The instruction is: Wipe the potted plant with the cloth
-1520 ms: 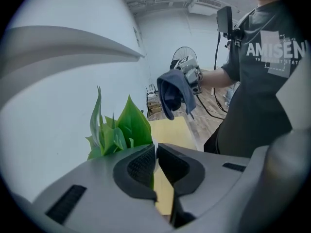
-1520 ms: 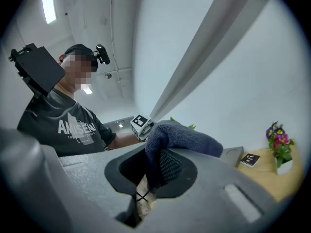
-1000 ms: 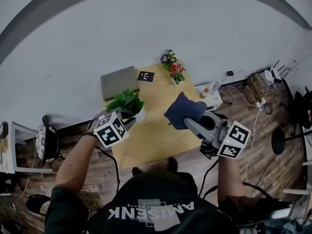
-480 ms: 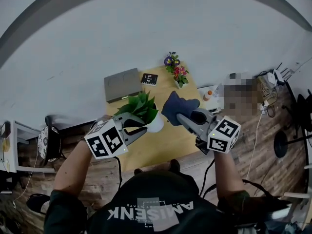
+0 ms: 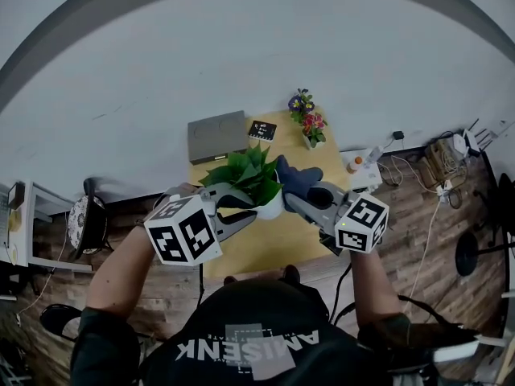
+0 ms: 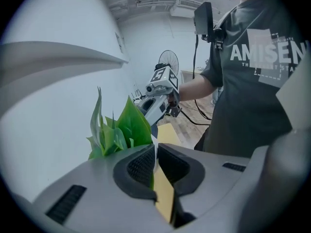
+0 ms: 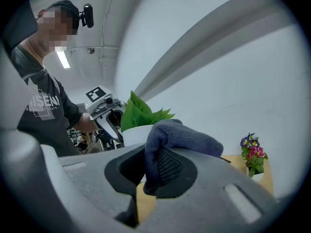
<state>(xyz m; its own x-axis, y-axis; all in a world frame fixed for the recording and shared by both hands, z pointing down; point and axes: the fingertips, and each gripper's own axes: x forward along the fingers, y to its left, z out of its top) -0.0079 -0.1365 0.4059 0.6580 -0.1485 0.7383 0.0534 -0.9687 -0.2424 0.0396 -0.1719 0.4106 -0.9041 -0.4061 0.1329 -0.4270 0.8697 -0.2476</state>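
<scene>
The plant (image 5: 245, 171) had bright green leaves in a white pot (image 5: 272, 210). The cloth (image 5: 296, 177) was dark blue. The left tool (image 6: 155, 161) and right tool (image 7: 151, 168) were grey with black, meshed pads (image 6: 141, 166); their cubes (image 5: 183, 230) were white with black square markers. The worktop (image 5: 265, 244) was pale yellow wood. At its 12 o'clock lay a grey box (image 5: 217, 135) and a black notebook (image 5: 261, 129); at 1 o'clock, purple, pink and red flowers (image 5: 308, 112). The floor (image 5: 418, 215) was brown planks, the wall (image 5: 241, 55) pale grey.
</scene>
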